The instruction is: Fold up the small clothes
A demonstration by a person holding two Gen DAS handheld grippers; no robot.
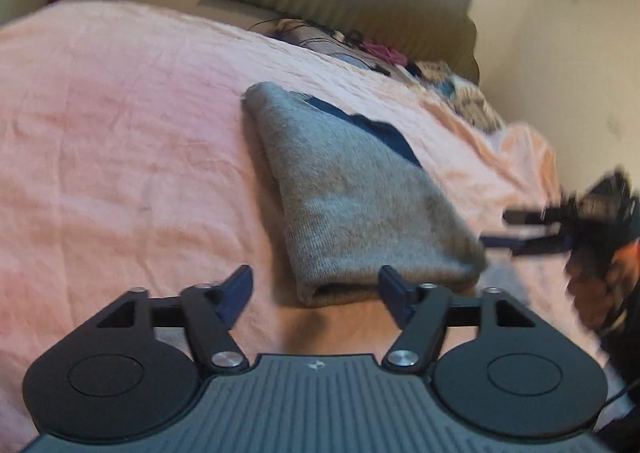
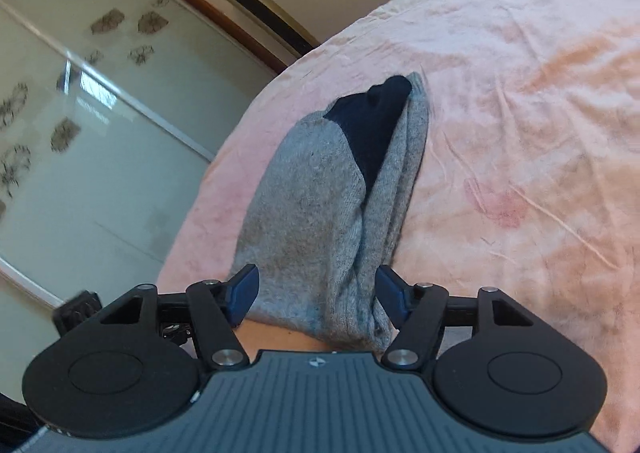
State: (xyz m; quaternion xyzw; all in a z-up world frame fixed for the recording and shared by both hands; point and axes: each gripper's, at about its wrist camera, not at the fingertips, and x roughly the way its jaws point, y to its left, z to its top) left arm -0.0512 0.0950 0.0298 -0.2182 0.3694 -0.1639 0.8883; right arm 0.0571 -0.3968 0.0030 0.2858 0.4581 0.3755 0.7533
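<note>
The left gripper (image 1: 316,293) stands with jaws wide apart, nothing clamped, tilted downward. The right gripper (image 2: 318,293) is likewise spread, its blue pads (image 2: 244,293) free of any grip, angled down. In the left wrist view the right gripper shows blurred at the right edge, fingers pointing left

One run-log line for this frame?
folded grey knit sock with navy toe flat on pink sheet | left gripper open | right gripper open, sock between fingers
</note>
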